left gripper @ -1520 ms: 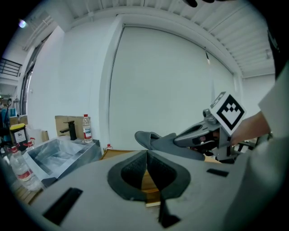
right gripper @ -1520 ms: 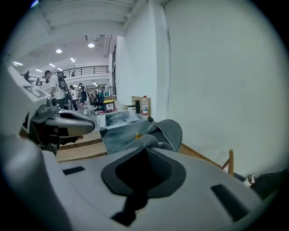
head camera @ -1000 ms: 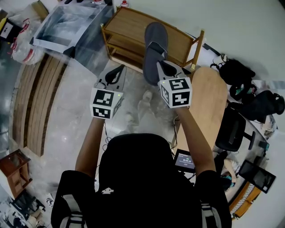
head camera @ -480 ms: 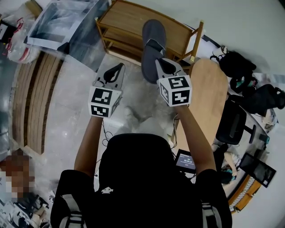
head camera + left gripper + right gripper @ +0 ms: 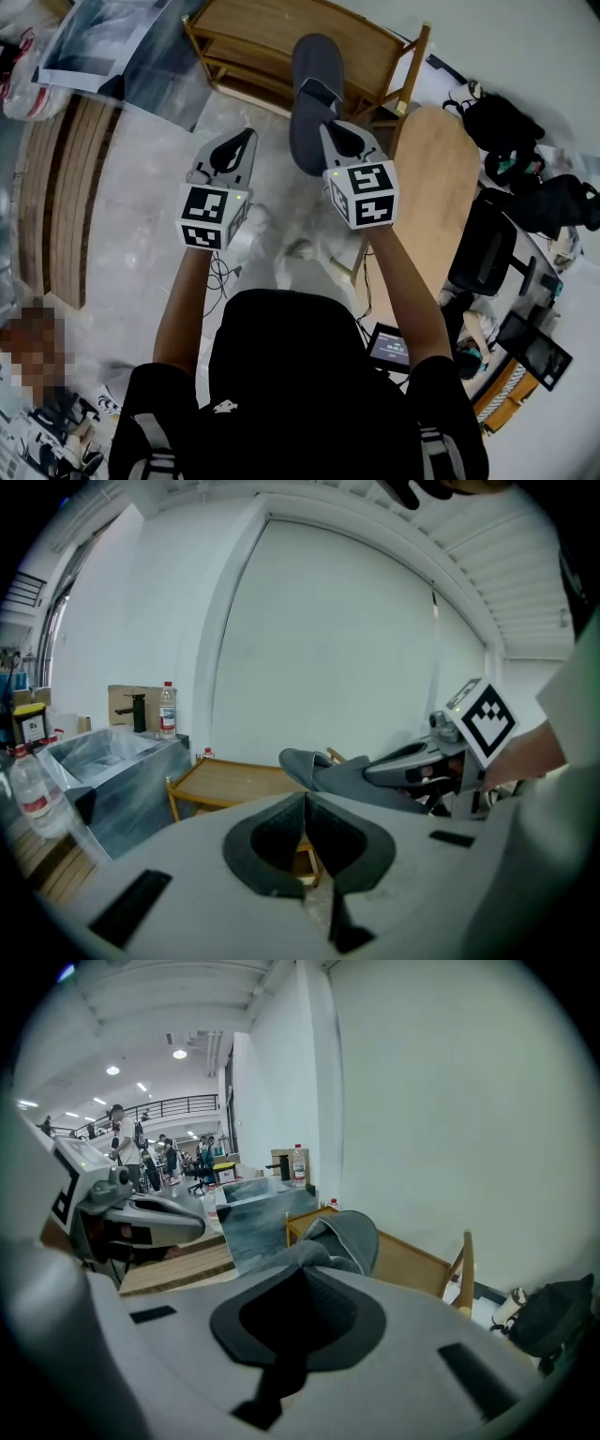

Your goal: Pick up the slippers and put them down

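Right gripper (image 5: 325, 128) jaws clenched on slipper (image 5: 314, 66) over rack (image 5: 248, 28) front edge, left gripper (image 5: 247, 135) jaws closed, empty, open floor (image 5: 141, 187) below, both grippers lower than before.

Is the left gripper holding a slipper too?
No, the left gripper has its jaws together with nothing between them; only the right gripper clamps the grey slipper.

Black short-sleeved top (image 5: 281, 422), small white logo (image 5: 226, 404), grey-striped shoulder straps (image 5: 153, 441). The left claw (image 5: 246, 137) and right claw (image 5: 325, 127) are pale grey with black pads; each bears a white cube (image 5: 212, 217) with black square markers.
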Demonstrator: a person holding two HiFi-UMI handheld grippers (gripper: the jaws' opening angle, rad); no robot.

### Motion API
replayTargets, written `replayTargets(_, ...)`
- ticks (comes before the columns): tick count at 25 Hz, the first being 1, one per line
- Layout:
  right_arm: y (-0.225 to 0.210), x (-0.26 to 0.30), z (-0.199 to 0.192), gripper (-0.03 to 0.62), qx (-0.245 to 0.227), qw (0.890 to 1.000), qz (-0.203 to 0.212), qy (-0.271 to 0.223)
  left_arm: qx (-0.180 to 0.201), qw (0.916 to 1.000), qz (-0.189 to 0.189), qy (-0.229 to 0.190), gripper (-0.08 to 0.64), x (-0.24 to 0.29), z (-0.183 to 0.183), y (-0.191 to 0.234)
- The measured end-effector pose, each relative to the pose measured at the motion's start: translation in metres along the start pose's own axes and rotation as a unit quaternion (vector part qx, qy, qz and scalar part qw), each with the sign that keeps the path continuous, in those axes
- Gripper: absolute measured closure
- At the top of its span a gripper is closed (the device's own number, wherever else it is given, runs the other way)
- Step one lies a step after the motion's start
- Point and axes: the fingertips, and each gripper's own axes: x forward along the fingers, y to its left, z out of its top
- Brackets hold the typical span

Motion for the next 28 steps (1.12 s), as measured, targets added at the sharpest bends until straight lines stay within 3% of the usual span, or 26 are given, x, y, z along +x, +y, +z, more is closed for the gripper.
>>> replayTargets(3,-0.001,0.006,-0.014,0.588,0.002,1.000,0.007,0.004,-0.004,0.9998,0.003,0.021,0.554,0.008,-0.020,-0.003)
replayTargets(11,0.001,0.028,-0.067,0.588,-0.043,0.999,0.013,0.017,-0.006,0.9998,0.016,0.009,0.555,0.030,-0.076,-0.003)
replayTargets(16,0.001,0.048,-0.110,0.587,-0.035,0.999,0.020,0.015,-0.017,0.9994,0.006,0.029,0.555,0.050,-0.125,-0.009)
replayTargets(28,-0.007,0.117,-0.232,0.587,-0.018,0.999,0.029,0.007,0.023,0.9994,0.009,0.024,0.555,0.109,-0.251,-0.004)
